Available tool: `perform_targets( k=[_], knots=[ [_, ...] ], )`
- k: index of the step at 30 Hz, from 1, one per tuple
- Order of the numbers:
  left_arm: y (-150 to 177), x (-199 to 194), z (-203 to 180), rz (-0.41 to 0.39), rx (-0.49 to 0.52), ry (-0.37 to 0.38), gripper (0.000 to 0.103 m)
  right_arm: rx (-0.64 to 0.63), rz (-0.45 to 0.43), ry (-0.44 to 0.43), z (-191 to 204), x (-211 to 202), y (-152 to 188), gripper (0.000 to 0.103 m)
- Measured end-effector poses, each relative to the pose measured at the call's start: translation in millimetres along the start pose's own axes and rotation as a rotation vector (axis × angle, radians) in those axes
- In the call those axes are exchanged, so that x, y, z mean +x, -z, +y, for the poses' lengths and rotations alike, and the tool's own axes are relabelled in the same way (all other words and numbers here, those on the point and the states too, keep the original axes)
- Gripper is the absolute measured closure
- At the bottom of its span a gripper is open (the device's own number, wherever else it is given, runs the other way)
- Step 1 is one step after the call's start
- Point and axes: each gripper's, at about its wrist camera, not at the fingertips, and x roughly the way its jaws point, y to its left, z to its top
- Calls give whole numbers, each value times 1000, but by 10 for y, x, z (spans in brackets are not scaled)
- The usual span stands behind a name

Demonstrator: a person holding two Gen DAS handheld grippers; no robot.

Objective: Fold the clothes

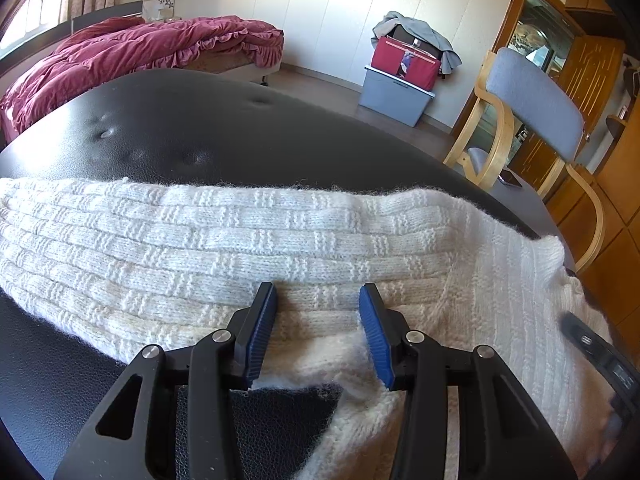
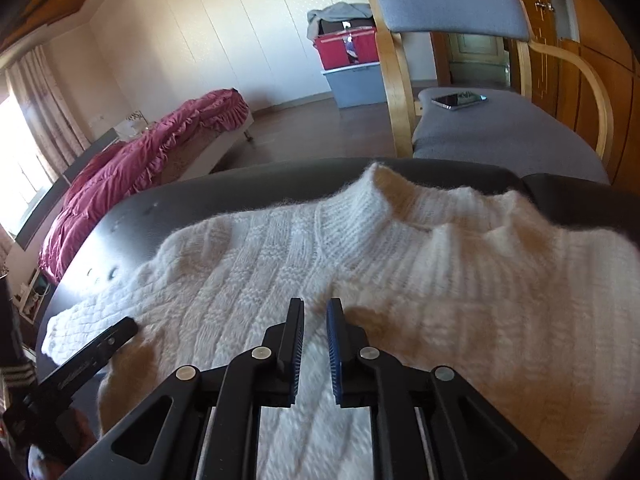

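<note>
A cream-white knitted sweater (image 1: 248,240) was spread across a black padded leather surface (image 1: 192,120), with its basket-weave body stretched to the left and its ribbed collar (image 2: 384,188) raised at the far edge in the right wrist view. One sleeve (image 2: 92,320) was seen lying out to the left, ending in a knitted cuff. The wool looked thick and slightly fuzzy, and was bunched into soft folds at the near edge.

The left gripper (image 1: 318,328) was held just over the near edge of the sweater with its blue-padded fingers (image 1: 376,340) spread apart; knit was seen between them, but no pinch could be made out. The right gripper (image 2: 314,344) was held above the middle of the sweater, its fingers pressed nearly together with only a thin gap and nothing caught between them.

The black surface was dimpled with tufting buttons. Beyond it, a wooden armchair with grey cushions (image 2: 480,128) stood to the right, and a smartphone (image 2: 458,100) lay on its seat. A bed covered with a rumpled crimson quilt (image 1: 132,52) was seen far left, beside a curtained window. Against the pale far wall, a red bag (image 1: 406,62) draped with grey cloth was set on a grey storage box (image 1: 394,98). Wooden cabinets (image 1: 592,64) lined the right side.
</note>
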Motion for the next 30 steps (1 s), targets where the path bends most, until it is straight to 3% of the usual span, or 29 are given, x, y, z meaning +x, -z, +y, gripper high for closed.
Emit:
perform_targets(
  k=[2, 6, 7, 10, 13, 18, 22, 25, 28, 30],
  knots=[
    [-5, 4, -14, 1, 5, -5, 55, -42, -32, 62, -77, -198, 26, 93],
    [-18, 12, -53, 7, 20, -23, 55, -214, -63, 357, -335, -423, 68, 93],
    [-24, 10, -78, 12, 32, -38, 55, -199, -53, 374, -458, -425, 84, 93],
    [-62, -42, -247, 46, 139, -127, 55, -73, -8, 355, -895, -392, 118, 93],
    [-172, -278, -478, -4, 213, -174, 55, 21, 19, 306, -1102, -332, 83, 94],
    [-333, -476, -1081, -88, 263, -120, 55, -26, 22, 342, -1013, -293, 82, 92],
    [-180, -40, -1527, -9, 315, -62, 55, -39, 20, 347, -973, -305, 100, 92],
    [5, 338, -1579, 22, 359, -83, 55, -20, 14, 325, -1020, -367, 164, 92],
    [-13, 324, -1558, -12, 373, -54, 55, 5, 9, 299, -1062, -384, 168, 92],
    [-17, 410, -1531, 18, 376, -56, 52, 16, 3, 286, -1075, -396, 165, 92]
  ],
)
